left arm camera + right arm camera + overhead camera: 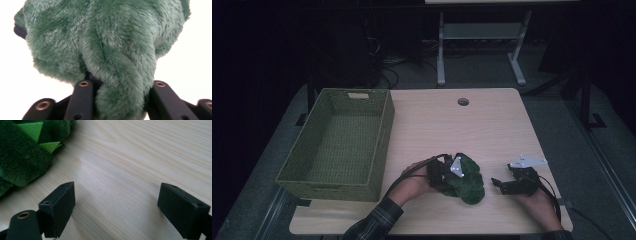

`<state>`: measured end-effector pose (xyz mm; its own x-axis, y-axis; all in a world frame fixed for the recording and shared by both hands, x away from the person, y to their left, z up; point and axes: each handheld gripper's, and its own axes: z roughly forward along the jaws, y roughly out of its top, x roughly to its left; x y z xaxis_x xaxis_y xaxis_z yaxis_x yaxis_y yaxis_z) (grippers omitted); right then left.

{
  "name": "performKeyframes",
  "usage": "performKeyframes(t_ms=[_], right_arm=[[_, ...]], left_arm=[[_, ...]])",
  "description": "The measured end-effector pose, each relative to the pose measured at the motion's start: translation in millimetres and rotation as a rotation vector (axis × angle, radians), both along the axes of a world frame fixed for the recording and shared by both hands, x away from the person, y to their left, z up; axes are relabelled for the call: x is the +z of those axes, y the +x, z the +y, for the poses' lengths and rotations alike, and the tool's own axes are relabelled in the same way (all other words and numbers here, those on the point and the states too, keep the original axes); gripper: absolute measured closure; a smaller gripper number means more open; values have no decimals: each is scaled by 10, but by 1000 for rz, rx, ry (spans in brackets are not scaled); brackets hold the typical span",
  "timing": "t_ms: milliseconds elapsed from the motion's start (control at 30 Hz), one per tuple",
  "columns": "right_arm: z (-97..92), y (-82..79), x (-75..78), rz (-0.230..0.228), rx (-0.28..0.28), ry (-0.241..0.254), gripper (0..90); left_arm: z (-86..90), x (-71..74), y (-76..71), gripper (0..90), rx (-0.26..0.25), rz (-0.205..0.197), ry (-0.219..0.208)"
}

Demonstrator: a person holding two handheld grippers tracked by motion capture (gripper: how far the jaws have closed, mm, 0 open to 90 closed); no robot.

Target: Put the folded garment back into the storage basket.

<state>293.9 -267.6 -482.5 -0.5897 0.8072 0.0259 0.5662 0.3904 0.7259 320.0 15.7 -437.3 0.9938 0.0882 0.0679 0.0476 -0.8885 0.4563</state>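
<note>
Green plush toy [467, 179]: we are clamping it in the left gripper [447, 175]; right gripper [502, 185] is waiting, jaws apart; the basket [337, 145] is awaiting it.

1. the green woven basket [337, 142] occupies the left part of the worktop [492, 130]; its raised walls block level passage there.
2. the green plush toy [469, 180] lies near the front edge, between the two hand-held grippers.
3. worktop centre and rear stand unobstructed.
4. bare worktop lies ahead of the right hand-held gripper [116, 202].
</note>
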Motion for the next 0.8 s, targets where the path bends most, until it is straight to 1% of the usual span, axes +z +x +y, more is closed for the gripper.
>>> performKeyframes(t_ms=[100,200,267,433,600,700,800], right_arm=[[1,1,0,0,-1,1,142],[1,1,0,-1,-1,1,142],[0,1,1,0,-1,1,142],[0,1,0,0,-1,1,143],[0,1,1,0,-2,1,143],[1,1,1,0,-2,2,143],[1,0,1,0,-2,2,143]], left_arm=[[29,0,31,739,5,31,-19],[48,17,43,770,8,44,-32],[58,47,41,787,10,39,-35],[84,137,54,797,27,43,-49],[126,298,71,796,32,36,-66],[162,406,78,795,44,31,-77],[205,505,95,795,50,33,-86]])
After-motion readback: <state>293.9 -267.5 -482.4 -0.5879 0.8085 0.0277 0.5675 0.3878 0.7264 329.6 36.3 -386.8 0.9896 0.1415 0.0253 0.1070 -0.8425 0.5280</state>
